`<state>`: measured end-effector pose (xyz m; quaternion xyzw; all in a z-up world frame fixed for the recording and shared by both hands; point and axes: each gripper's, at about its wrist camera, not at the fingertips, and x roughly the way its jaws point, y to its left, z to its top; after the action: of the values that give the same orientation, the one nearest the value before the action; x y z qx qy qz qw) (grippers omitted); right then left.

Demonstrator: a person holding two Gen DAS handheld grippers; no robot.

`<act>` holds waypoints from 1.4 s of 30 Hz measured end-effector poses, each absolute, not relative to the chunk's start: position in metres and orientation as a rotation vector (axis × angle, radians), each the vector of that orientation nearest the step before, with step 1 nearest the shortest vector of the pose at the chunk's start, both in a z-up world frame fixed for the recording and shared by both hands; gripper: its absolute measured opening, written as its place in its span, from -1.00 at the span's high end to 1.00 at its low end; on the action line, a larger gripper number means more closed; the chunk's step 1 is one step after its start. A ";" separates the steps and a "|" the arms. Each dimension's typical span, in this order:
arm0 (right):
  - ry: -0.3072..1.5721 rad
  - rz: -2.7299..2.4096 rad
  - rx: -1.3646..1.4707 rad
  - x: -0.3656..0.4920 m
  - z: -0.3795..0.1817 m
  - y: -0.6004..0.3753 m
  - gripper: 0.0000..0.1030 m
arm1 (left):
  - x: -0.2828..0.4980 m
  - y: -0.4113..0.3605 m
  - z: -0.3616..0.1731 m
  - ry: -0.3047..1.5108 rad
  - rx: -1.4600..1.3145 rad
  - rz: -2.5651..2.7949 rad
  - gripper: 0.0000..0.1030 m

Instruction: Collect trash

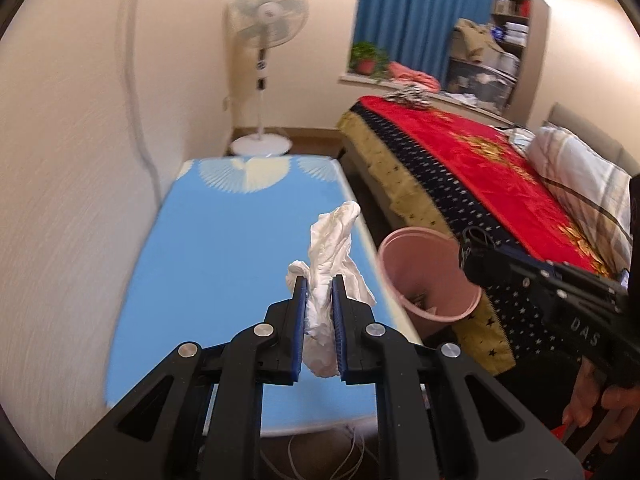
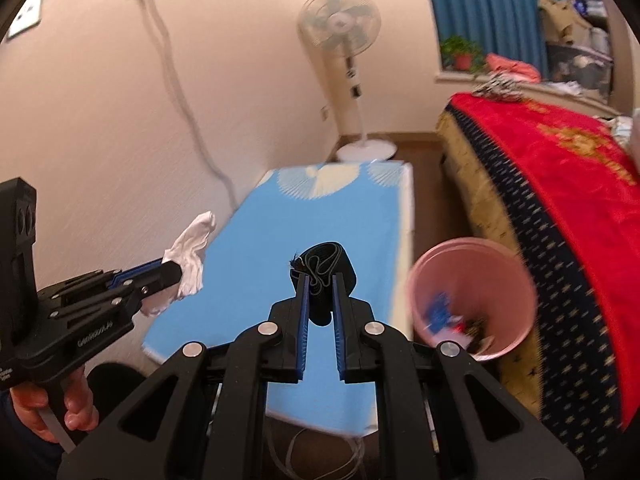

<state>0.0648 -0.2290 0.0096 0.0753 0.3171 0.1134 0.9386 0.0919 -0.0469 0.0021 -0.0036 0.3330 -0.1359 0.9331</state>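
- The left gripper [image 1: 319,280] is clamped on a crumpled white tissue [image 1: 332,248]; its 2 blue-padded jaws press the wad from both sides.
- The tissue is wrinkled and twisted, with 1 long tail sticking up past the fingertips and a thicker bunch hanging down between the jaws.
- In the right wrist view the same tissue [image 2: 191,258] shows at the tip of the left gripper [image 2: 168,270], held above the near left part of the blue table top [image 2: 320,220].
- The right gripper [image 2: 319,280] is clamped on a dark, folded strip of black material [image 2: 326,268] with thin pale lines on it; what it is made of I cannot tell. It bulges above the fingertips, and 1 end hangs down between the jaws.
- A pink waste bin [image 2: 516,280] stands between the table and the bed [image 2: 560,184], just right of the right gripper. Blurred scraps lie inside it, some blue and some dark.
- A white pedestal fan [image 1: 266,20] stands beyond the table's far end.
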 end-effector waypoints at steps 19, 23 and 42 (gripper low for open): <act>0.732 -0.100 0.186 0.173 -0.059 -0.391 0.76 | 0.225 -0.246 -0.058 0.780 0.150 -0.503 0.74; 0.773 -0.122 0.212 0.188 -0.090 -0.404 0.75 | 0.243 -0.268 -0.090 0.838 0.172 -0.510 0.73; 0.767 -0.167 0.202 0.206 -0.107 -0.413 -0.68 | 0.270 -0.249 -0.103 0.784 0.207 -0.316 -0.79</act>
<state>0.2063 -0.4129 -0.1075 0.0982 0.3731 -0.0811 0.9190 0.2704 -0.2486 -0.1027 0.1004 0.3799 -0.1529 0.9068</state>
